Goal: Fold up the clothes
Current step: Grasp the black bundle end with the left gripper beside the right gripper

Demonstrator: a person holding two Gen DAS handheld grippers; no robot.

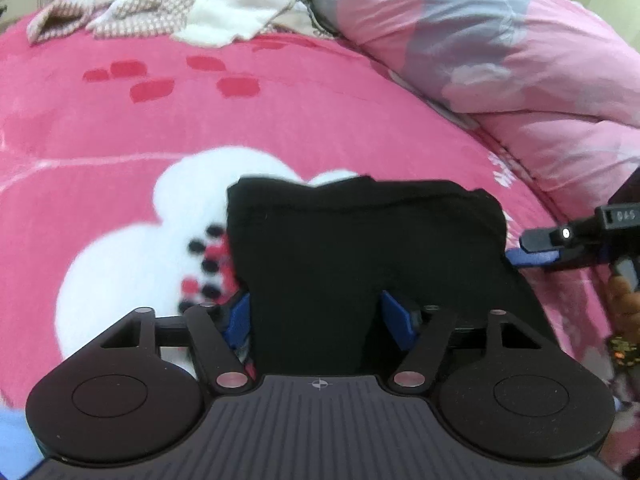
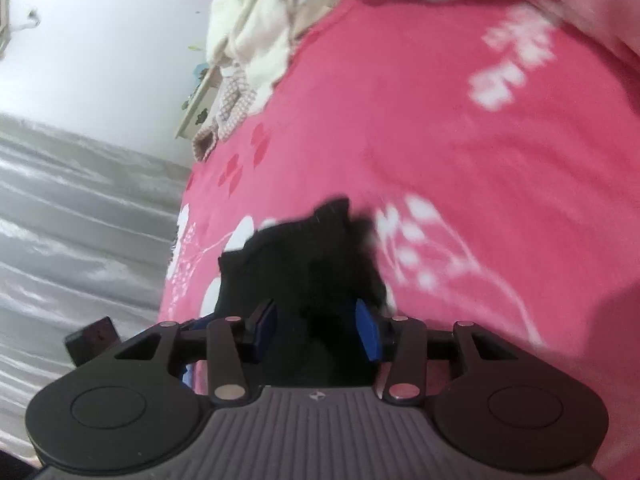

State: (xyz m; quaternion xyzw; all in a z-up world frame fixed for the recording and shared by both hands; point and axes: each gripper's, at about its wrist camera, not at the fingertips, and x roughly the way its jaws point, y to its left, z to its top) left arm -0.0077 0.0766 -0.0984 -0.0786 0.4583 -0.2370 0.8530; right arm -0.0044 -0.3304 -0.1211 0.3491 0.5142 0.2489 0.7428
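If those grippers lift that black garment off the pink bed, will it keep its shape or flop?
Probably flop: the black garment lies soft and creased on the pink blanket, so unsupported parts should sag. It looks thin, likely light. Being cloth, it shouldn't roll or break.

We see black garment [image 1: 360, 248] [image 2: 304, 264], plain dark cloth, bunched and partly folded, lying on pink bedspread near its front edge. Unfolded clothes heap [image 1: 168, 4] [image 2: 256, 52], cream and checked pieces, sits crumpled at far end.
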